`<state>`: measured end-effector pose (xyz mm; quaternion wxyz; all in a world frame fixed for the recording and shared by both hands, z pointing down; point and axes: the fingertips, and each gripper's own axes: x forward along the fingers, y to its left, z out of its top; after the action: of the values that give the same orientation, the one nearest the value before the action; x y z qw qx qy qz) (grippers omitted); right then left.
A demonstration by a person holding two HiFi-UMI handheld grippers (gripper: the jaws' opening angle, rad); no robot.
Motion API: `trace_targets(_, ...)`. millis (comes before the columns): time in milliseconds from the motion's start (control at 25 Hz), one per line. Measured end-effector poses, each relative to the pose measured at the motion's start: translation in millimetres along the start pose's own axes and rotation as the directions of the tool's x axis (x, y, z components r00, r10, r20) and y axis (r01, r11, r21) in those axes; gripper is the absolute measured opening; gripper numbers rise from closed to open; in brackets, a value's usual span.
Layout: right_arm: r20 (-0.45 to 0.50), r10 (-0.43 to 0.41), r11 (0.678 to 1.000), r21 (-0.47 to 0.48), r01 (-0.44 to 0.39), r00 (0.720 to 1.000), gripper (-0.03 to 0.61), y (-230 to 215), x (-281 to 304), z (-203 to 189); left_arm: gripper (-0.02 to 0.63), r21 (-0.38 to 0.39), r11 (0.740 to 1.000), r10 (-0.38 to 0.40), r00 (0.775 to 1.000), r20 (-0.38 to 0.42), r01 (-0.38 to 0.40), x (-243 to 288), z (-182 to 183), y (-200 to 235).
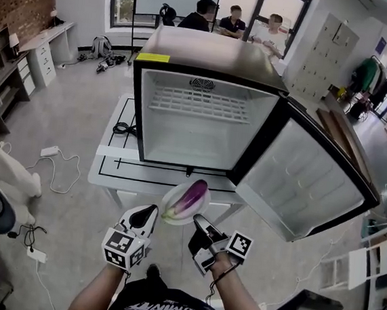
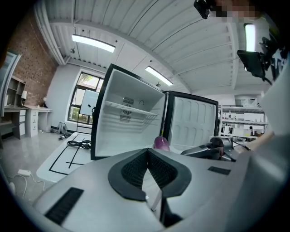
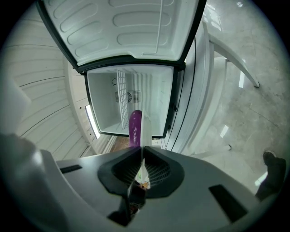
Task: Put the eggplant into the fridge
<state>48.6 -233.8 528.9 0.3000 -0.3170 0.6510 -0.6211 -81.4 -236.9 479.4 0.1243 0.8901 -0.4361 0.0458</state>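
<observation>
The eggplant (image 1: 191, 197) lies on a white plate (image 1: 174, 195), its long axis pointing at the open fridge (image 1: 203, 121) straight ahead. The left gripper (image 1: 148, 216) and right gripper (image 1: 200, 225) flank it equally, with the jaws of each clamped on the plate's near rim.

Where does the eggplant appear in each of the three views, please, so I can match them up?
Head view: the eggplant lies lower centre, on the white plate before the open fridge.
Left gripper view: only its purple tip shows, centre, just above the left tongs.
Right gripper view: centre, a vertical purple strip beside the plate's edge, above the right tongs.
Shared landmark: the fridge's white interior.
</observation>
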Motion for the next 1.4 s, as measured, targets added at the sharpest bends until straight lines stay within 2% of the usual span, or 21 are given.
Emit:
trace_targets(120, 0.014, -0.004, 1.0, -0.002, 0.004, 1.0, 0.021, -0.2, 17.6, 2.4, 0.009, -0.002, 1.0, -0.021, 1.0, 0.0, 0.021, 5.5, 3.5, 11.9)
trace_targets(360, 0.036, 0.04, 0.999, 0.021, -0.041, 0.999, 0.021, 4.0, 45.7, 4.7, 0.009, 0.008, 0.999, -0.04, 0.999, -0.002, 0.04, 14.7, 4.4, 32.8)
trace_targets(680, 0.071, 0.024, 0.999, 0.029, -0.026, 0.997, 0.021, -4.7, 59.9, 37.1, 0.009, 0.011, 0.998, -0.057, 0.998, -0.02, 0.057, 50.0, 8.2, 39.9)
trace_targets(1040, 0.05, 0.01, 1.0, 0.022, -0.011, 0.999, 0.022, -13.7, 128.9, 89.9, 0.009, 0.004, 1.0, -0.013, 0.999, -0.035, 0.013, 101.6, 21.6, 73.9)
trace_targets(1400, 0.028, -0.008, 0.999, 0.049, 0.007, 1.0, 0.023, -23.9, 178.9, 123.8, 0.009, 0.013, 1.0, 0.017, 0.999, -0.044, -0.017, 145.3, 32.3, 106.6)
